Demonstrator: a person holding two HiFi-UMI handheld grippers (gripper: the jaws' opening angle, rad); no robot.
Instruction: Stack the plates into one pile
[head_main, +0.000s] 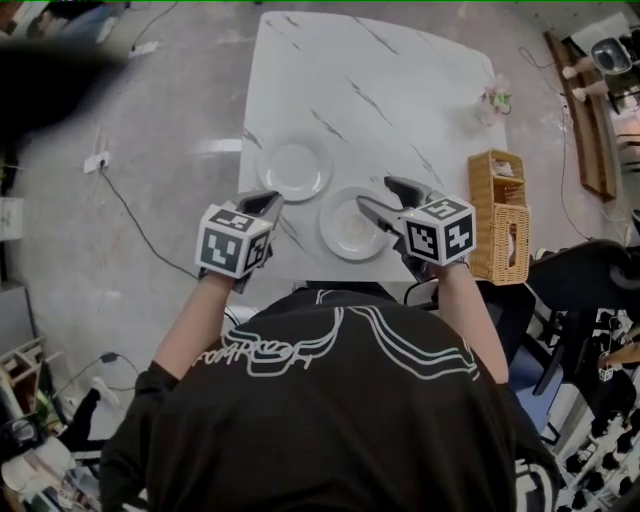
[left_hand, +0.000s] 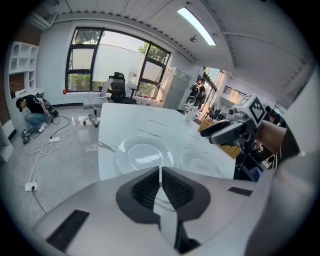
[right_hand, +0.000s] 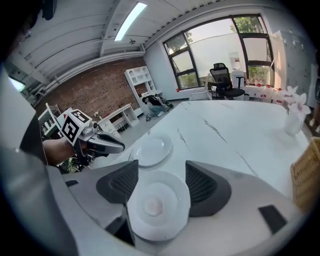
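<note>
Plates lie singly on the white table (head_main: 400, 90), so no pile exists yet and the whole stacking job is left to do. One plate (head_main: 352, 225) sits to the left of the wicker basket (head_main: 497, 215) as the head view shows it, near but apart from it. The second plate (head_main: 294, 170) lies farther from the basket on that same side, close to the first without touching it. The right gripper (head_main: 378, 195) hangs between the basket and the nearer plate with its jaws spread wide, that plate showing in the gap but not clamped. The left gripper (head_main: 268, 203), on the far side of both plates from the basket, has its jaws pressed together on nothing. My guess is that the nearer plate gets lifted first.
</note>
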